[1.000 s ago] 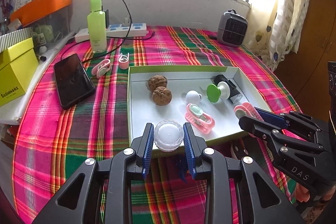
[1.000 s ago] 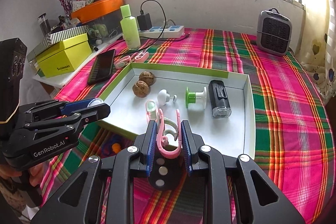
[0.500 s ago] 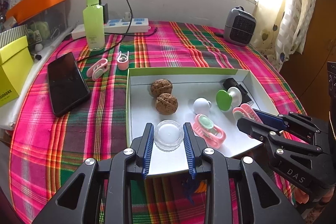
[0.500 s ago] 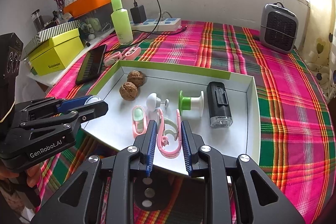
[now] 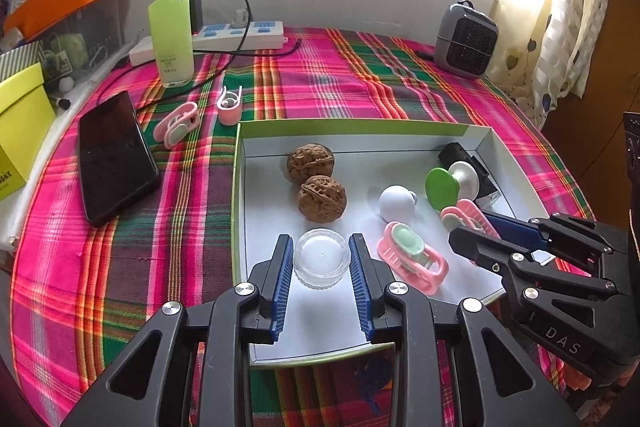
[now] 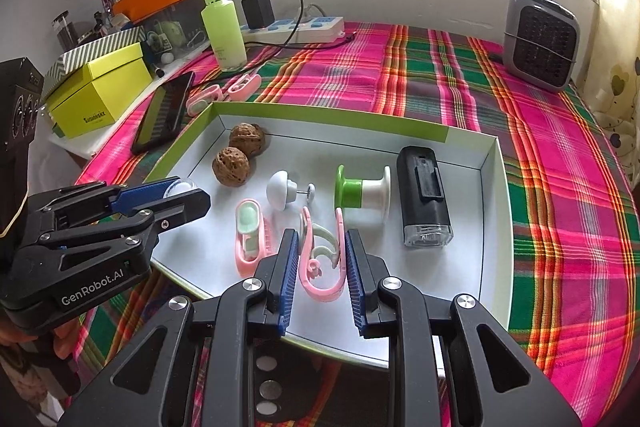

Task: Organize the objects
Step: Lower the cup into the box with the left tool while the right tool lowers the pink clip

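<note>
Two tools held over a white tray, each clamped on a small object.

A small clear round jar (image 5: 321, 259) is gripped between the blue pads of the left tool (image 5: 321, 261), above the near left part of the tray (image 5: 276, 323). A pink clip (image 6: 322, 255) is gripped by the right tool (image 6: 320, 259), above the tray's near edge. Two walnuts (image 5: 322, 198), a green-and-white spool (image 6: 362, 193) and another pink clip (image 5: 412, 257) are seen lying in the tray on the plaid-covered table (image 5: 120, 267).
</note>
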{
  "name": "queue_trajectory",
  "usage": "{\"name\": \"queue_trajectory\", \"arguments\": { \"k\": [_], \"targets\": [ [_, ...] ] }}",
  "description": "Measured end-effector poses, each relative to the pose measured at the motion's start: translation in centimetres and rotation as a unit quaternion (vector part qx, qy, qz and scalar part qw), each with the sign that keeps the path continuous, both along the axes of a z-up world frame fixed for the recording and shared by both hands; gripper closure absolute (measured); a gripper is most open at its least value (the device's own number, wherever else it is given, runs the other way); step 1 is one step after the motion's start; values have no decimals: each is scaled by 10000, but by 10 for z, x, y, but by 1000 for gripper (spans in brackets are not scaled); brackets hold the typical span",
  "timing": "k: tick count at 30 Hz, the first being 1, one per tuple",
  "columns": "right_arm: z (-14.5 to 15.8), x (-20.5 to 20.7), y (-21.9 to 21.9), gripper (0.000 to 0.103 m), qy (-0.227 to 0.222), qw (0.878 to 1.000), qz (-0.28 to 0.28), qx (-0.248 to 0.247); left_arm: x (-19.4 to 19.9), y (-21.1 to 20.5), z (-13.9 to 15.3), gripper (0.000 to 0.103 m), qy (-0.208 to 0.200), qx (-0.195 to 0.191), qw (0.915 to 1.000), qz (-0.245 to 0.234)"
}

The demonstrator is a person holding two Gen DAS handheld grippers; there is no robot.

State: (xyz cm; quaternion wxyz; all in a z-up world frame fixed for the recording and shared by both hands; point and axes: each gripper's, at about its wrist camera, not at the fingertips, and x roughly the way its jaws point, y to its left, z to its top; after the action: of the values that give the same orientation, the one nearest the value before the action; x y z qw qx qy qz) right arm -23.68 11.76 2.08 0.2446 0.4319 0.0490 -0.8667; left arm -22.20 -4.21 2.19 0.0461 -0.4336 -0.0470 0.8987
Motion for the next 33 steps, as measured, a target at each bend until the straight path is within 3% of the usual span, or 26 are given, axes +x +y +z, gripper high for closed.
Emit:
{"name": "queue_trajectory", "arguments": {
  "k": [33],
  "targets": [
    [-10,-7,-5,79,-93,9998,40,193,-10,7,-6,76,-31,-158,9999,-52]
  ]
}}
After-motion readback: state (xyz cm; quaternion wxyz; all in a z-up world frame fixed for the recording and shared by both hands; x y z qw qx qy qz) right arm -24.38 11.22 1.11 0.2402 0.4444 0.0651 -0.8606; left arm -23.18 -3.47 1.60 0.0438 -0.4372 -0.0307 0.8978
